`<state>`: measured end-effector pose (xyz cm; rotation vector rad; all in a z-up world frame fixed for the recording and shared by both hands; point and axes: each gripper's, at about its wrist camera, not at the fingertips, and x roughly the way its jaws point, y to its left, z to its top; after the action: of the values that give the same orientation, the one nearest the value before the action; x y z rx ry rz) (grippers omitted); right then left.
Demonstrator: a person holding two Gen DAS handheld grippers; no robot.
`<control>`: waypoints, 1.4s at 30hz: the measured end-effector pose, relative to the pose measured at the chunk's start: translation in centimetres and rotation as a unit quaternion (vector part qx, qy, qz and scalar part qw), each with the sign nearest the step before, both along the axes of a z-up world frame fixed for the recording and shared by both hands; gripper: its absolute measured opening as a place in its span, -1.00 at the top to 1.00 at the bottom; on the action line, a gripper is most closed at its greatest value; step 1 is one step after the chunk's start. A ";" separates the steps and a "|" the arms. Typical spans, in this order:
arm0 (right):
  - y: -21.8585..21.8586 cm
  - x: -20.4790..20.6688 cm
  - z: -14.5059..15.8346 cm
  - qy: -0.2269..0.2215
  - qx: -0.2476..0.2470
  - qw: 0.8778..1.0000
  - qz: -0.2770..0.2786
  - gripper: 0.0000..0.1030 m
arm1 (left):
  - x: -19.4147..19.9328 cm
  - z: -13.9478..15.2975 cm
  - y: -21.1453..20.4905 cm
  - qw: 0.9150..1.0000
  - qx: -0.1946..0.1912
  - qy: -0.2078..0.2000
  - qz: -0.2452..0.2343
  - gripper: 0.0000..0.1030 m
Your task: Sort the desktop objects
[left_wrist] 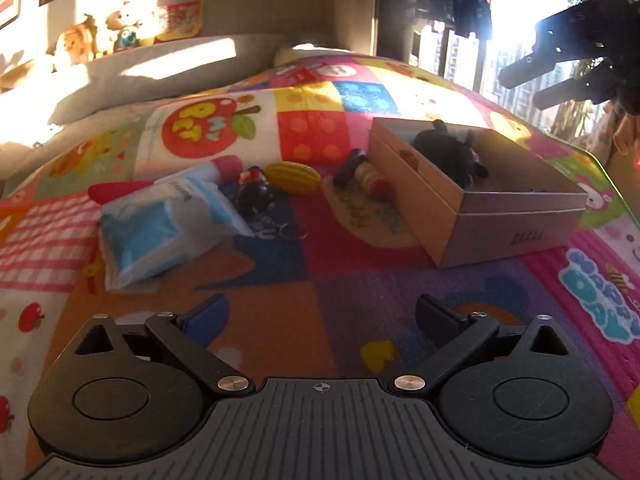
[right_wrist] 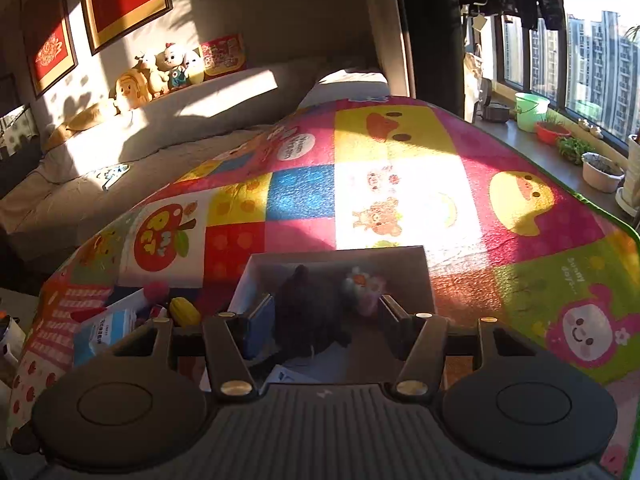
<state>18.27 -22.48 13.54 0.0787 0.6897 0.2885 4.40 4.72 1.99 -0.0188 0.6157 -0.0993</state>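
A cardboard box (left_wrist: 452,200) sits on the colourful mat (left_wrist: 320,280) with a black plush toy (left_wrist: 448,152) inside. Left of it lie a blue-white packet (left_wrist: 160,228), a black keychain toy (left_wrist: 256,196), a yellow ridged ball (left_wrist: 294,176) and a striped toy (left_wrist: 368,178). My left gripper (left_wrist: 320,316) is open and empty, low over the mat in front of them. My right gripper (right_wrist: 324,320) is open and empty above the box (right_wrist: 428,276), over the black plush (right_wrist: 308,316) and a small pastel toy (right_wrist: 364,288). It shows at upper right in the left wrist view (left_wrist: 560,76).
A grey sofa back (right_wrist: 180,112) with stuffed toys (right_wrist: 160,72) stands behind the mat. A windowsill with pots and a green bucket (right_wrist: 532,110) runs along the right. The mat's green edge (right_wrist: 636,236) drops off at right.
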 end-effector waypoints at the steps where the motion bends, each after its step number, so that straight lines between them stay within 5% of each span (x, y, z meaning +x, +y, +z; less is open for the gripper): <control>1: 1.4 0.5 0.0 0.012 0.000 1.000 0.015 -0.11 | -0.3 -0.1 0.2 1.000 -0.001 -0.006 0.006 -0.98; 3: 4.2 2.1 -0.2 0.043 -0.002 0.998 0.042 0.04 | -0.5 -0.2 0.6 1.000 -0.006 -0.013 0.013 -0.98; 5: 7.8 4.1 -0.8 0.069 -0.022 0.995 0.071 0.43 | -0.6 -0.3 1.2 0.999 -0.028 -0.015 0.016 -0.98; 13: 20.6 11.9 -7.0 0.076 -0.214 0.970 0.082 0.45 | -0.8 -0.4 2.1 0.998 -0.061 -0.023 0.023 -0.98; 19: 23.8 16.4 -10.4 0.054 -0.316 0.946 0.042 0.58 | -0.7 -0.7 3.4 0.994 -0.099 -0.015 0.035 -0.98; 32: 22.9 11.6 -9.9 0.197 -0.263 0.931 0.160 0.76 | -0.8 -0.7 3.4 0.994 -0.106 -0.021 0.028 -0.98; 37: 21.4 10.7 -6.0 0.143 -0.255 0.946 0.139 0.76 | -0.8 -0.7 3.4 0.994 -0.106 -0.019 0.028 -0.98; 42: 22.1 13.4 -8.3 0.134 -0.297 0.939 0.112 0.76 | -0.7 -0.8 3.6 0.993 -0.109 -0.016 0.031 -0.98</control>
<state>31.66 -0.37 5.29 -0.5501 1.0359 0.2803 3.70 8.28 1.24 -0.2480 0.5701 -0.1070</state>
